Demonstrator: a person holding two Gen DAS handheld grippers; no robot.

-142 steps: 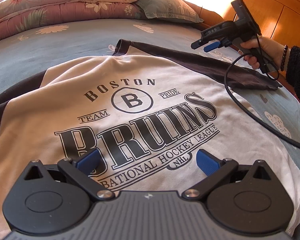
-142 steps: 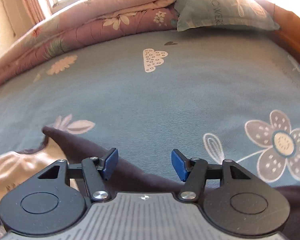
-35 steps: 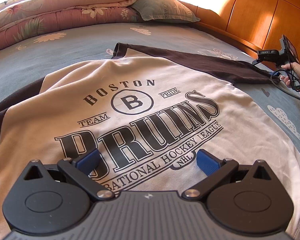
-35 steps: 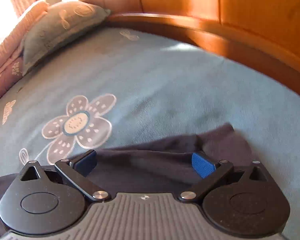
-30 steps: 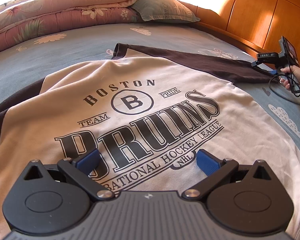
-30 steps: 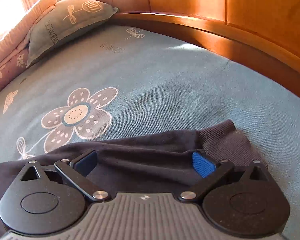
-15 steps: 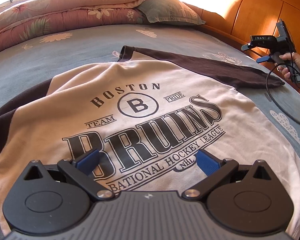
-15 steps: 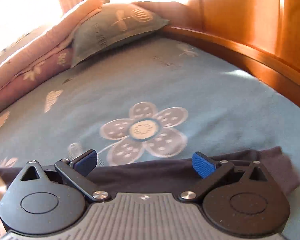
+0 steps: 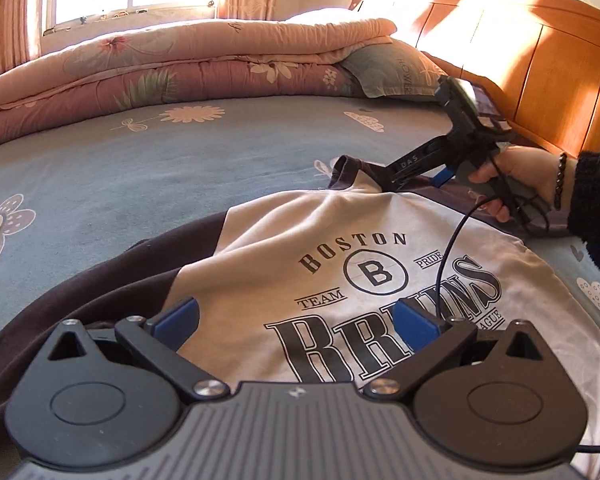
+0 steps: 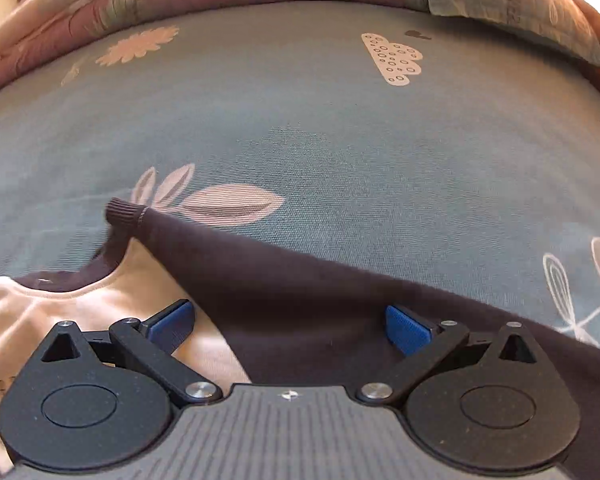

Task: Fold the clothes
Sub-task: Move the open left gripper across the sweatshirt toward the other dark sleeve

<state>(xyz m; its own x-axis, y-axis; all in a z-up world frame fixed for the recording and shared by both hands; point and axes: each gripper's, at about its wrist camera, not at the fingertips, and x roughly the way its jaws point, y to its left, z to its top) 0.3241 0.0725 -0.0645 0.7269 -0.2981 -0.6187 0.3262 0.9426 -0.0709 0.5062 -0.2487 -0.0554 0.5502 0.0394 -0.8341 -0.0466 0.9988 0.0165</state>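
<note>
Sweatshirt [image 9: 340,248] lay print-up, spread on the bed sheet [image 9: 180,160]. Left gripper [image 9: 296,320] hung agape over its chest; right gripper [image 10: 288,322], equally wide, hovered at the dark shoulder [image 10: 300,280], seemingly just clear. Any pinch should catch both layers there.

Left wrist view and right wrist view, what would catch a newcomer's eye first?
First, the cream sweatshirt with its bold black Boston Bruins print, spread on the blue flowered bedsheet. Next, the right tool, held in a hand, open over the dark sleeve near the collar. Behind lies a folded pink quilt.
</note>
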